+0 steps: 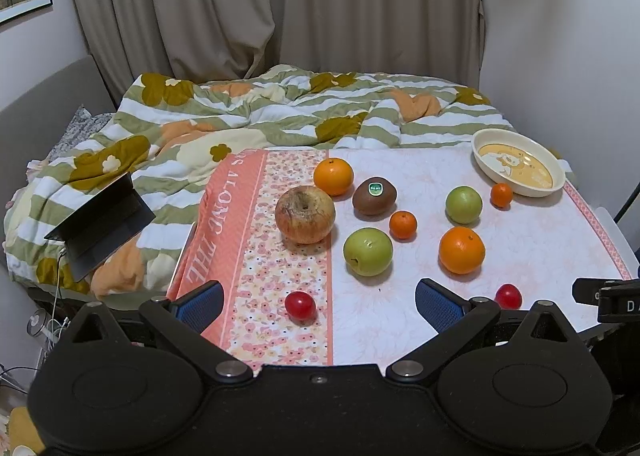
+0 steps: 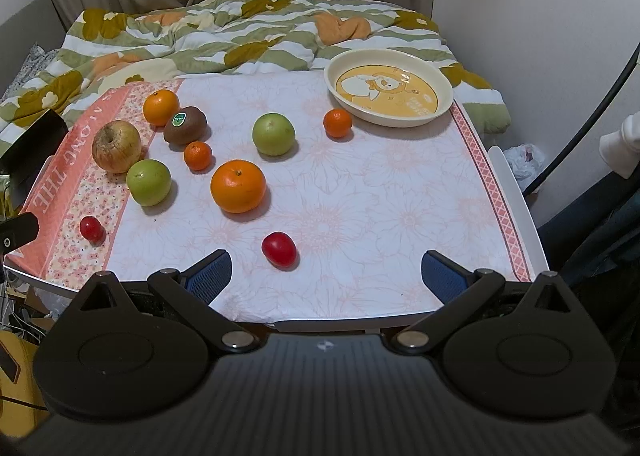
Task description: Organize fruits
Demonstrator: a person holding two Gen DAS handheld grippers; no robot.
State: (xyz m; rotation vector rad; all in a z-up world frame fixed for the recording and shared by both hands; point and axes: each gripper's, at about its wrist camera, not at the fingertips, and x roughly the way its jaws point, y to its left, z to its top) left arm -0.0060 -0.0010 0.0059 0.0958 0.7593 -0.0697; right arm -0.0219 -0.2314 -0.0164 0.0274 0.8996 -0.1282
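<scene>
Your left gripper (image 1: pixel 320 306) and right gripper (image 2: pixel 326 276) both gape wide, holding nothing; fruit is scattered on the tablecloth (image 2: pixel 380 196), and the plate (image 2: pixel 390 118) sits far right.

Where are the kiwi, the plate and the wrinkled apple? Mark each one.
kiwi (image 2: pixel 185 131): right wrist view, brown skin just below its green sticker.
plate (image 2: pixel 440 104): right wrist view, cream rim on the near right side.
wrinkled apple (image 1: pixel 305 215): left wrist view, middle of its front face.
</scene>
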